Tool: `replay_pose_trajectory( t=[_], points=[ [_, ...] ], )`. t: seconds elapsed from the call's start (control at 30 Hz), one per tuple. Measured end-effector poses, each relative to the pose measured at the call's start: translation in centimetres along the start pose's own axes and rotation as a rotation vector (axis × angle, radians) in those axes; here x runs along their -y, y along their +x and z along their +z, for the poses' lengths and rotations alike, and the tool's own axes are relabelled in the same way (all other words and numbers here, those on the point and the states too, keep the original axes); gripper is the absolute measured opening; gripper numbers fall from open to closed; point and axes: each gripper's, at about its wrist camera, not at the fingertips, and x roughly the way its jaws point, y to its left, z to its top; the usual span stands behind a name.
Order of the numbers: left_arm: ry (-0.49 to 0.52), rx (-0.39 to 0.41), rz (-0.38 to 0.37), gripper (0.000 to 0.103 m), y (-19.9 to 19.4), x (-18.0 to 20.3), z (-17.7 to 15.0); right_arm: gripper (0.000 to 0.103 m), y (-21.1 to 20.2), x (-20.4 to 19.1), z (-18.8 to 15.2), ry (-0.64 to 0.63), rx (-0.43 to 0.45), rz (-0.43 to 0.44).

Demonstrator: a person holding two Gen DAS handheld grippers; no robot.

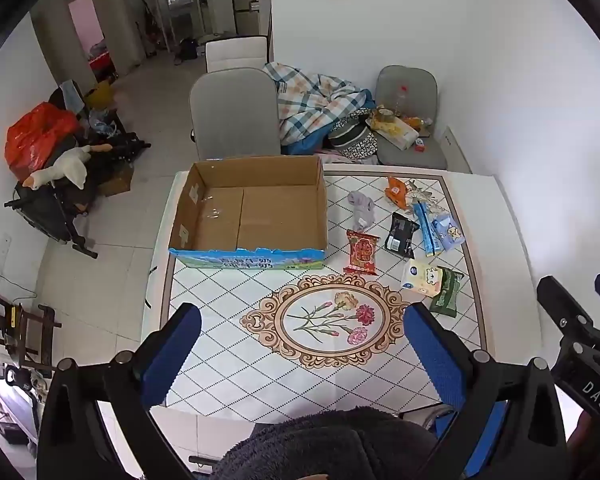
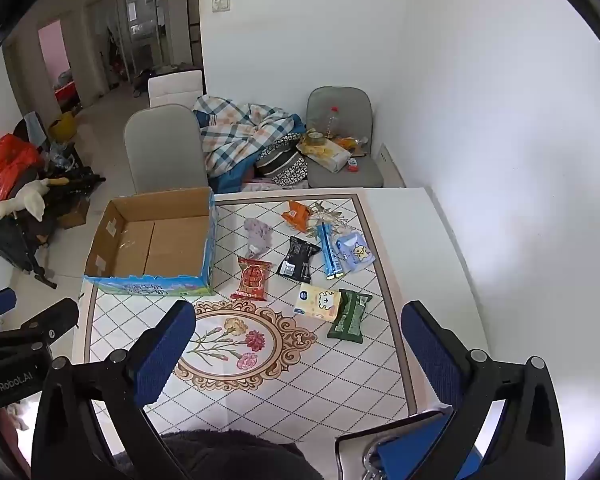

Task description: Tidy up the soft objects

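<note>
An empty cardboard box (image 1: 256,208) (image 2: 156,240) stands open on the table's far left. To its right lie soft things: a grey sock (image 1: 362,208) (image 2: 257,233), a red snack pack (image 1: 362,251) (image 2: 252,279), a black pouch (image 1: 400,234) (image 2: 298,258), a yellow tissue pack (image 1: 420,278) (image 2: 318,302), a green tissue pack (image 1: 446,292) (image 2: 350,316), a blue tissue pack (image 1: 448,232) (image 2: 354,256), a blue tube (image 1: 426,228) (image 2: 329,254) and an orange pouch (image 1: 396,192) (image 2: 297,213). My left gripper (image 1: 302,320) and right gripper (image 2: 300,320) are both open and empty, above the table's near part.
The table (image 1: 228,312) (image 2: 420,248) has a tiled pattern with a flower medallion (image 1: 328,318). Grey chairs (image 1: 234,114) and a plaid blanket (image 1: 320,100) stand behind it. A white wall is on the right. Clutter sits on the floor at left (image 1: 56,152).
</note>
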Motion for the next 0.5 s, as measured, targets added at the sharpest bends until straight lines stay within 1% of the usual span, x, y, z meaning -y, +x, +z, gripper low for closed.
replay_pose_trajectory(
  t=[0.07,0.13,0.3,0.37,0.5],
  points=[
    [-0.003,-0.001,-0.005,0.103,0.2,-0.2,0.2,0.103,0.0,-0.2,0.0,-0.006,0.002,-0.009],
    [-0.005,0.005,-0.005,0.103,-0.1,-0.4,0.5,0.103,-0.4,0.0,0.1,0.008,0.009,0.0],
    [0.001,0.027,0.016,0.103,-1.0,-0.3,0.3,0.103,-1.1,0.2,0.0,0.008,0.018,-0.008],
    [0.005,0.038,0.032,0.103,-0.9,0.0,-0.1,0.103,-2.5,0.4,-1.3,0.021,0.057,-0.026],
    [0.004,0.048,0.04,0.103,-0.7,-0.1,-0.3,0.103,-2.5,0.4,-1.0,0.021,0.064,-0.028]
  ],
)
